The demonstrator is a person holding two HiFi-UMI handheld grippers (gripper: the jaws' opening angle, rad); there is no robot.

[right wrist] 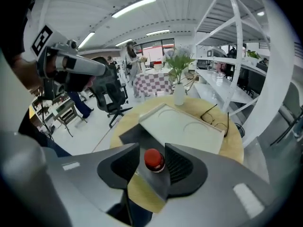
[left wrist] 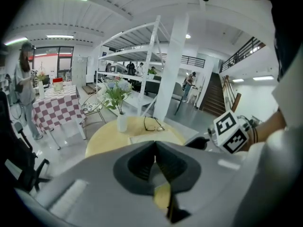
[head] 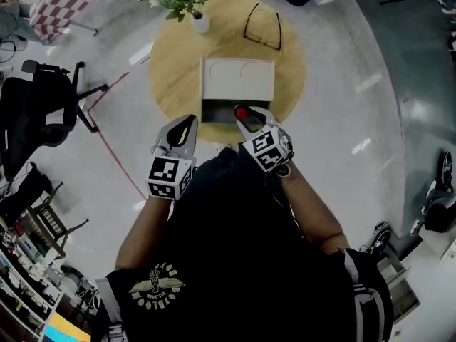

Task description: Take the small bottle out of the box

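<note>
Plainly, little writing can be read from where I stand. The gold emblem on the person's black shirt carries a ring of letters, upside down in the head view and too small to make out. The marker cubes on the 2 grippers show only black-and-white square patterns. The small bottle shows a red cap and a pale neck, and the rest of it is sunk out of sight.

That bottle stands upright in the dark open end of the box, whose cream lid covers the far part. The right gripper points steeply down over it with its 2 jaws spread. The bottle is between them, close beside the pad at the right of the right gripper view and clear of the other, so nothing pinches it. The left gripper hangs just left of the box's open end, over the table's near rim, with its jaws pressed together on nothing.

The box lies across the middle of the round wooden table, its open end close to the near edge and bare wood on both sides. A pair of glasses lies beyond its far right corner, and a white vase of flowers stands at the far-left rim, both apart from the box. An office chair stands well apart at the left, and a red line on the floor runs between it and the table.
</note>
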